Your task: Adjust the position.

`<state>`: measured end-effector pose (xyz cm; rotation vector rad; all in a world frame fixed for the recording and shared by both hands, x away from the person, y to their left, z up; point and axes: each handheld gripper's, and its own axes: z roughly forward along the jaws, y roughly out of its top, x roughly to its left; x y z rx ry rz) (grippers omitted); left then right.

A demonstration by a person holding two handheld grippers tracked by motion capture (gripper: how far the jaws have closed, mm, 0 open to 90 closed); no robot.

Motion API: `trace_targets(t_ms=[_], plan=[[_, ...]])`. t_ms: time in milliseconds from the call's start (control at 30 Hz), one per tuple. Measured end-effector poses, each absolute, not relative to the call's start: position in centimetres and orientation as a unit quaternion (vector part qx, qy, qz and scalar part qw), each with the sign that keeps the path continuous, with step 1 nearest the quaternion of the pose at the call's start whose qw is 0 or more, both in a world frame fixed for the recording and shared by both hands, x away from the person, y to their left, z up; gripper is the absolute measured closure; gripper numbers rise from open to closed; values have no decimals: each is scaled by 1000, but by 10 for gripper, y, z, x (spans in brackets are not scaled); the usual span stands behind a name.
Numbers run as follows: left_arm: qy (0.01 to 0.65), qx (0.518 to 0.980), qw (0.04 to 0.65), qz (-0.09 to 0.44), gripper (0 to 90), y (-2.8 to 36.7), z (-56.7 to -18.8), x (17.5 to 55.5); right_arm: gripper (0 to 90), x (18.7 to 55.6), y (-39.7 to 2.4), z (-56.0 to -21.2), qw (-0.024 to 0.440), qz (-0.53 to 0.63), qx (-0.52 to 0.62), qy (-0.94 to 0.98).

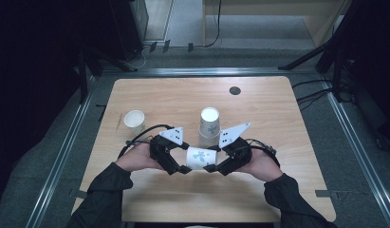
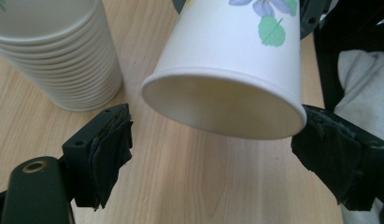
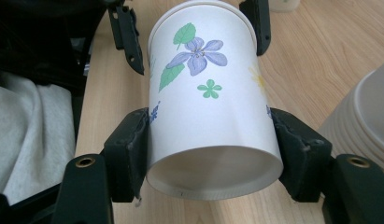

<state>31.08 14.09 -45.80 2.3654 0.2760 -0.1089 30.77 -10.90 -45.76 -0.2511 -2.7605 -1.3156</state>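
Note:
A white paper cup (image 1: 199, 157) printed with flowers lies on its side just above the wooden table (image 1: 278, 118), between my two grippers. My right gripper (image 1: 213, 167) is shut on it near its base, and in the right gripper view both pads press the cup (image 3: 213, 116) on either side. My left gripper (image 1: 182, 167) stands open around the cup's mouth end. In the left gripper view the left pad (image 2: 108, 149) sits apart from the rim of the cup (image 2: 227, 60); the right pad (image 2: 337, 156) is at the rim's edge.
A stack of nested paper cups (image 1: 209, 124) stands upside down just behind the held cup, close to both grippers. A single upright cup (image 1: 134, 119) sits at the left of the table. A dark round hole (image 1: 235, 90) marks the far side.

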Motion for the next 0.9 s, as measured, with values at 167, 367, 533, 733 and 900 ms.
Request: trace_targets(t_ms=[167, 367, 533, 733, 900], plan=[[97, 913, 393, -50, 127, 139, -460, 310, 345, 306, -107, -458, 45, -428, -76, -899], [78, 910, 403, -51, 158, 137, -459, 307, 345, 305, -106, -457, 53, -435, -72, -896], [71, 911, 404, -49, 218, 139, -459, 307, 347, 306, -107, -456, 58, -437, -71, -895], [71, 914, 396, -50, 242, 139, -460, 308, 344, 306, -105, -458, 57, -430, -73, -898], [80, 914, 395, -33, 244, 145, -455, 309, 278, 308, -102, -460, 71, -422, -91, -899]])
